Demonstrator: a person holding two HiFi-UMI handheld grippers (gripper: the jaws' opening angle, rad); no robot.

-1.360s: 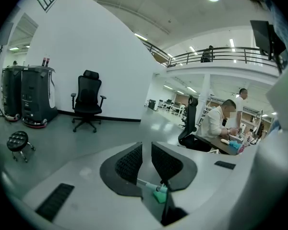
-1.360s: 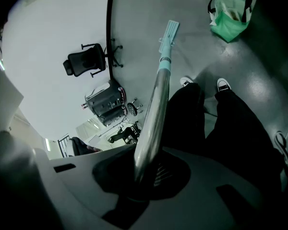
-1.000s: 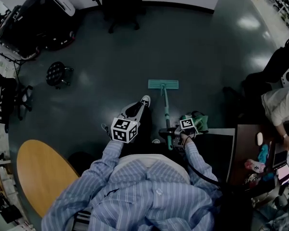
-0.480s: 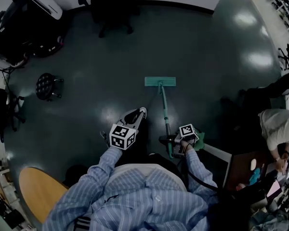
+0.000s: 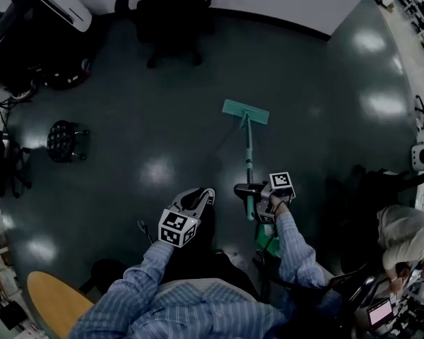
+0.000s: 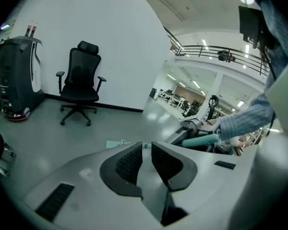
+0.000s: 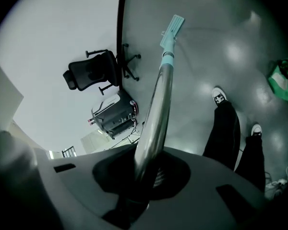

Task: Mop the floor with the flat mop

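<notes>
Flat mop [image 5: 246, 111] rests pad-down on the floor [image 5: 148, 119] short of the office chair [image 5: 171, 13]. The right gripper [image 5: 249, 193] clamps its handle and the left gripper [image 5: 202, 195] is slightly apart and empty. Mopping seems under way, though coverage is unclear.

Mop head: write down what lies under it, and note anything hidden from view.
Only the dark floor lies under the mop head. The patch it covers is hidden, so its condition cannot be seen.

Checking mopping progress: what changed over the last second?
The flat mop head has slid a little farther out across the floor and now lies skewed. The right claw stays shut on the mop handle; the left claw stays empty, clear of the handle.
</notes>
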